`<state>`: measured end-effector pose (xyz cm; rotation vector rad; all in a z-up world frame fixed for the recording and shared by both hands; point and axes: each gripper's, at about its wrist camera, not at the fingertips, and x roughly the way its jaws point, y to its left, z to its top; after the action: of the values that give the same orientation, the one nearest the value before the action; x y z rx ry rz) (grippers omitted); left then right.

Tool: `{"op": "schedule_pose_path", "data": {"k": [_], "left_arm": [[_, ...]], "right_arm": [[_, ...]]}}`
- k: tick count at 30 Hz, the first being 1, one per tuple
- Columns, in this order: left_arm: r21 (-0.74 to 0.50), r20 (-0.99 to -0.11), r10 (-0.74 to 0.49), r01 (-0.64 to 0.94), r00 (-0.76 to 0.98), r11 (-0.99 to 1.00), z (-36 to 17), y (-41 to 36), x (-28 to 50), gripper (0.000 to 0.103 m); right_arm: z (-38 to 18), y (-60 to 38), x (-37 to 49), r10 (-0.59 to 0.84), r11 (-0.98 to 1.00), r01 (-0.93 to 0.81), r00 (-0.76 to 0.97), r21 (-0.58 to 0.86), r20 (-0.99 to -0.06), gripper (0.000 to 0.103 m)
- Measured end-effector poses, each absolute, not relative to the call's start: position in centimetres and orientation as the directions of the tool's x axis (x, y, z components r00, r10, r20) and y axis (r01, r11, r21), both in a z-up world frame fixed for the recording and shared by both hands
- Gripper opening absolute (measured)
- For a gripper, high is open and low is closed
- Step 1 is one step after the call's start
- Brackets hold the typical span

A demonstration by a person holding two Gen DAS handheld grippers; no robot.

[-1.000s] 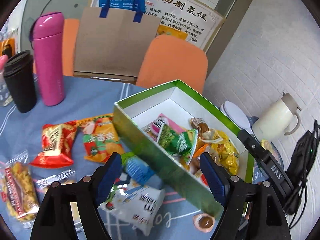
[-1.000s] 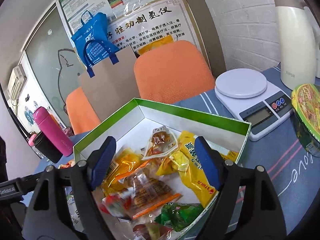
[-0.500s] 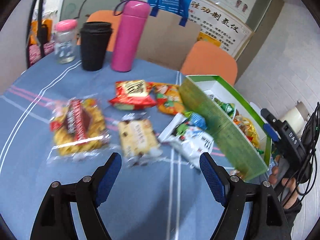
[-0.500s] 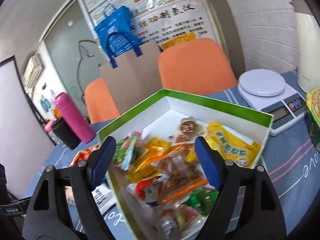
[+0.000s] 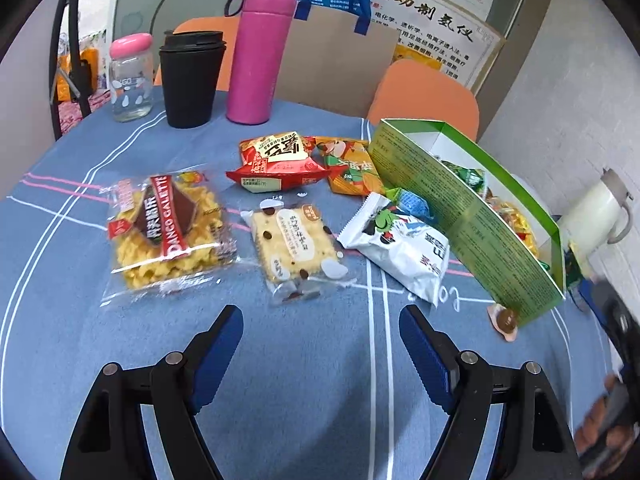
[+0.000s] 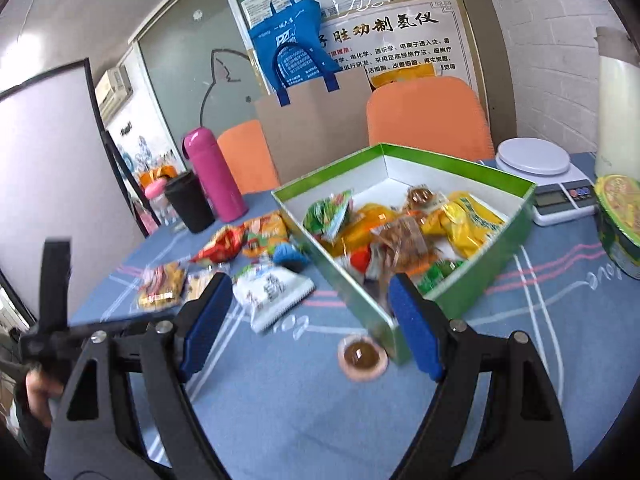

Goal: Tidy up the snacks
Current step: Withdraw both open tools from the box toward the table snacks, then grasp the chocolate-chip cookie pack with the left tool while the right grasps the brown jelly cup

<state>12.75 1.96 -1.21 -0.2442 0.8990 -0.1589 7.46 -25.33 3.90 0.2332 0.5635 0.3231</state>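
Blue tablecloth (image 5: pixel 312 380) covers the table. Green box (image 5: pixel 472 220) sits right of centre, already holding a pile of snack packs (image 6: pixel 404 232). Behind it: brown paper bag (image 5: pixel 336 60), orange chair (image 5: pixel 424 96), pink flask (image 5: pixel 260 52), black cup (image 5: pixel 190 78), small glass jar (image 5: pixel 131 78). Kitchen scale (image 6: pixel 548 176) and cream jug (image 5: pixel 596 216) are on the box's far side.

Loose snacks lie left of the box: waffle pack (image 5: pixel 168 232), white pack (image 5: pixel 400 244) touching the box wall, cookie pack (image 5: pixel 296 244), red pack (image 5: pixel 276 160), orange pack (image 5: pixel 352 166), small blue pack (image 5: pixel 412 202). Jelly cup (image 6: pixel 362 356) sits just beside the box's near corner.

Versus 0.5 s ago: left camera has pulled back slightly, same snacks in view; right view has swung from the box toward the loose snacks.

Left gripper (image 5: pixel 320 356) hovers over bare cloth in front of the cookie pack, fingers spread, holding nothing. Right gripper (image 6: pixel 312 324) is above the jelly cup, fingers spread, holding nothing.
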Motion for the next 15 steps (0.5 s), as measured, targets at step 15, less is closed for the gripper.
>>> {"op": "schedule_pose_path", "data": {"k": [15], "left_arm": [[-0.127,-0.794,-0.117,0.025,0.597,0.992,-3.5,-0.3,17.5,0.061]], "right_arm": [[-0.6,-24.7,6.0,0.277,0.96,-0.173,0.679,0.218,-0.68,0.058]]}}
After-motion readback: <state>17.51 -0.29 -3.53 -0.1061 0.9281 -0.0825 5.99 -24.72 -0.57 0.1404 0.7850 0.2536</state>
